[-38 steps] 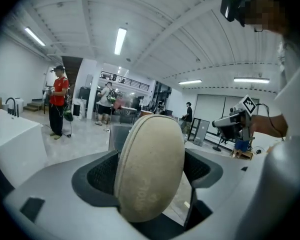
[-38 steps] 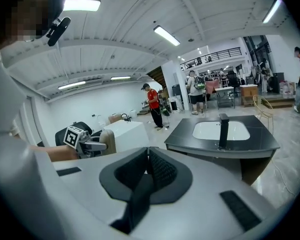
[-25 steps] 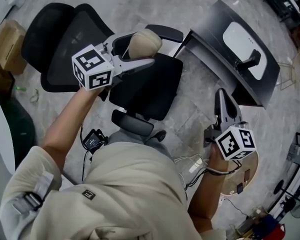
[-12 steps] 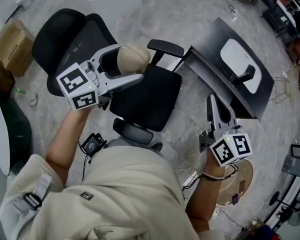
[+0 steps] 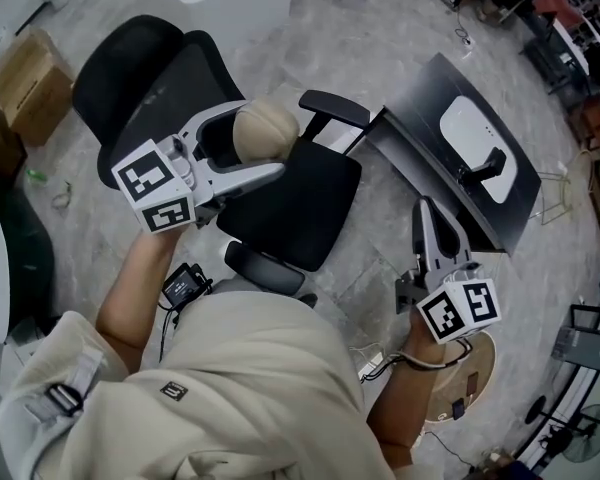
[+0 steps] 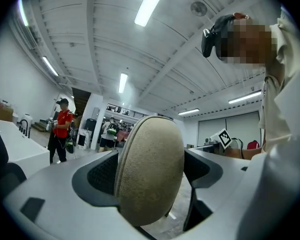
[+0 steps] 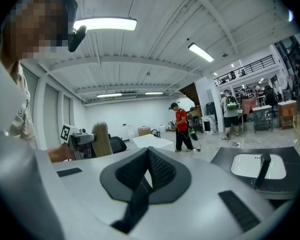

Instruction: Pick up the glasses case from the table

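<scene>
Left gripper (image 5: 263,146) has the tan glasses case (image 6: 150,174) clamped snug between its fingers, up over the black office chair (image 5: 300,198). Right gripper (image 5: 426,216) fingers are pressed together with nothing between them.

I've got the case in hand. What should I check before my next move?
1. Beige oval fabric glasses case gripped by the left tool: ok, a jaw presses each of its sides.
2. Case lifted off the dark table: ok, it hangs above the black mesh office chair.
3. Right tool free: ok, its jaws are together with nothing between them.
4. Right tool away from the case: ok, it is held low beside the table edge.
5. How firmly the case is held: cannot tell.
</scene>
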